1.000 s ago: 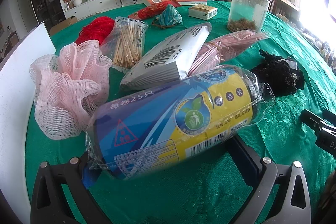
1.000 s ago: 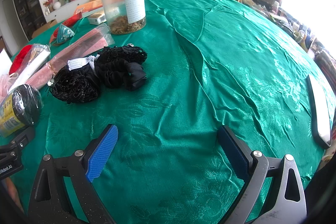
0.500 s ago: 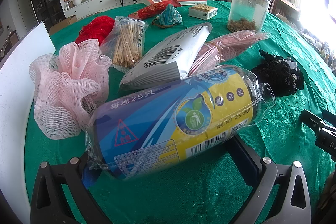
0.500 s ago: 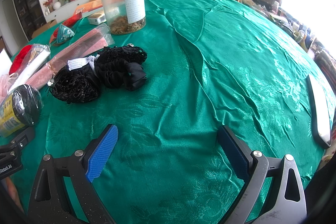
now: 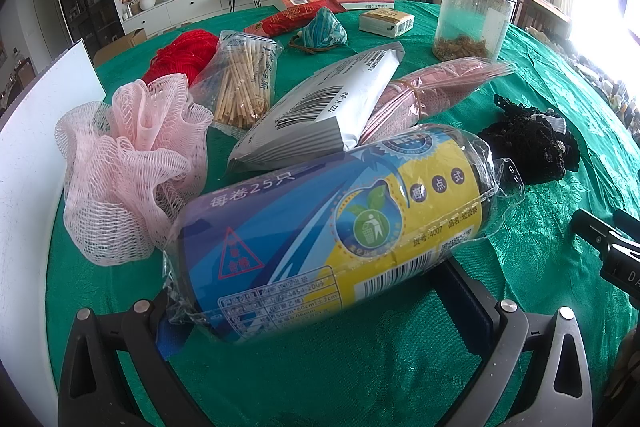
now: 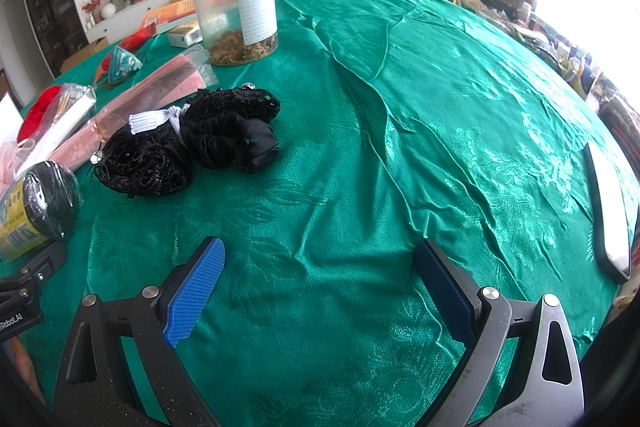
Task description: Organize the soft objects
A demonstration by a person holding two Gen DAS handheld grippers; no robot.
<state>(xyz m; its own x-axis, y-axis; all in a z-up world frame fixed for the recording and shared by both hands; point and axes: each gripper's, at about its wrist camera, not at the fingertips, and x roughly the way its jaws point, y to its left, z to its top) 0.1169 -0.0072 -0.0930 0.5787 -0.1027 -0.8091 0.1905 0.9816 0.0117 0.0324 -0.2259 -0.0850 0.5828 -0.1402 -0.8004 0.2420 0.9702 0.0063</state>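
Both grippers: left (image 5: pixel 320 301) clamps roll (image 5: pixel 332 227); right (image 6: pixel 320 283) agape.

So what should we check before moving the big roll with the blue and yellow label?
1. Left tool around the roll of bin bags: ok, a finger on each side.
2. Grip firm: cannot tell, the pads are mostly hidden behind the roll.
3. Right tool free: ok, open, nothing between its fingers.
4. Roll clear of the pink mesh puff: cannot tell, they look very close.
5. Bare green tablecloth for setting things down: ok, wide stretch ahead of the right tool.
6. Black scrunchies out of the way: ok, lying apart from the roll.
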